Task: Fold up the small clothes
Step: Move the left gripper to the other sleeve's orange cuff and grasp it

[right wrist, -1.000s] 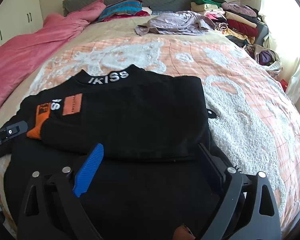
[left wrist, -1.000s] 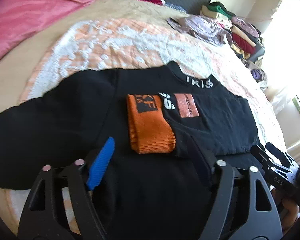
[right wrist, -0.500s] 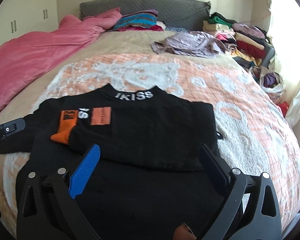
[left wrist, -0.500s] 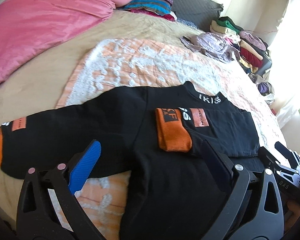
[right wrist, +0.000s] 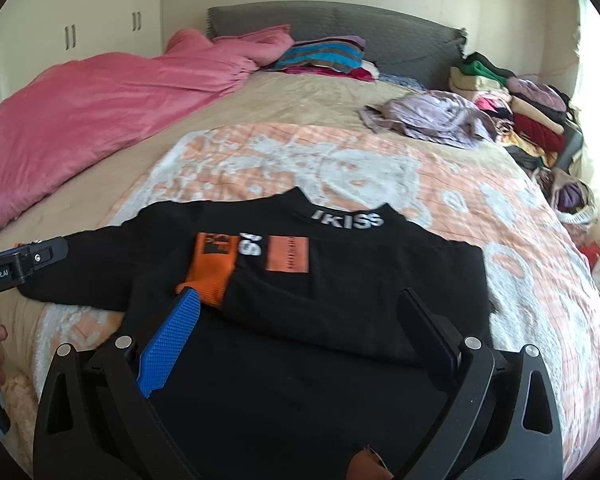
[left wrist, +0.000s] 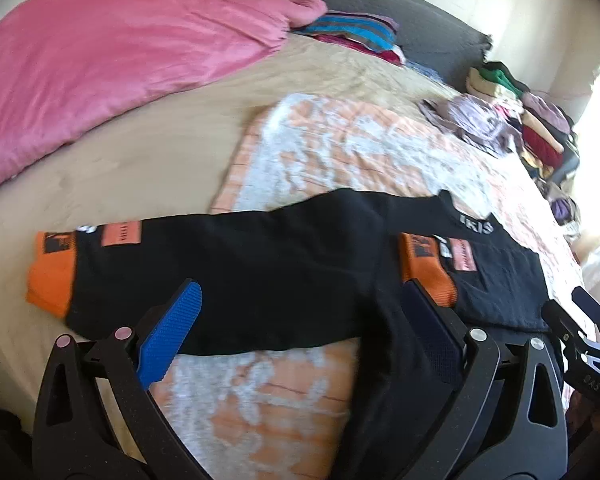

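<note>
while both grippers' jaws gape empty, the black top (right wrist: 340,300) lies collar-away, one sleeve (left wrist: 220,272) stretched sideways.

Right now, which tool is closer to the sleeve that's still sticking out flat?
The left tool. It is open right over the flat sleeve of the black top. The right tool, open too, is farther away, over the side where the other sleeve is folded in.
</note>
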A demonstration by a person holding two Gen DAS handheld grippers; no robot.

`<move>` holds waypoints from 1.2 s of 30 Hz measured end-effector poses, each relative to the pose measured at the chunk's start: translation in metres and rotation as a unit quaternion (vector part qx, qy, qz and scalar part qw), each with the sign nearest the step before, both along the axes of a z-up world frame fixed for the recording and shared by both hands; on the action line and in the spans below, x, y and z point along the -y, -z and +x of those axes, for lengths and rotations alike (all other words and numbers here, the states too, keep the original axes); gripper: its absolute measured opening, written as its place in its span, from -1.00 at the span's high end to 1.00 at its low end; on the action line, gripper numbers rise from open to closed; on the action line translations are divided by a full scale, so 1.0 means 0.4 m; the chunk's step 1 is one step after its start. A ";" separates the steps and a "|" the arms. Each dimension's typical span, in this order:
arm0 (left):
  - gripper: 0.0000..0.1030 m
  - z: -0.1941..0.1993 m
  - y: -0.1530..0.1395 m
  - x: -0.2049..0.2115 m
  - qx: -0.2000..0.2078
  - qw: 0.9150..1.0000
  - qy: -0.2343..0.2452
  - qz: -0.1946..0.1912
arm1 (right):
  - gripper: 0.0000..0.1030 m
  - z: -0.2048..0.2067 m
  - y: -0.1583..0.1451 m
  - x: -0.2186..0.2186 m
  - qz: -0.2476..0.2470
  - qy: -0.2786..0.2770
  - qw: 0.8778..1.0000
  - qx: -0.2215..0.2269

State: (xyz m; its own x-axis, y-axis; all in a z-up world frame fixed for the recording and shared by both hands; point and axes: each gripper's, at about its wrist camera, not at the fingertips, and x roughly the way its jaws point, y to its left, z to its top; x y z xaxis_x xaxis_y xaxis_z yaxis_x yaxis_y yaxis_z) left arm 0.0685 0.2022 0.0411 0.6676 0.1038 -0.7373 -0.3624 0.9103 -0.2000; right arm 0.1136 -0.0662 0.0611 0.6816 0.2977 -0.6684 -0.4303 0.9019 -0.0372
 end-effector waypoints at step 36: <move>-0.79 -0.229 0.175 -0.433 -0.004 0.959 -0.265 -0.099 | -0.90 -0.074 0.073 -0.350 -0.039 -0.150 0.988 -0.026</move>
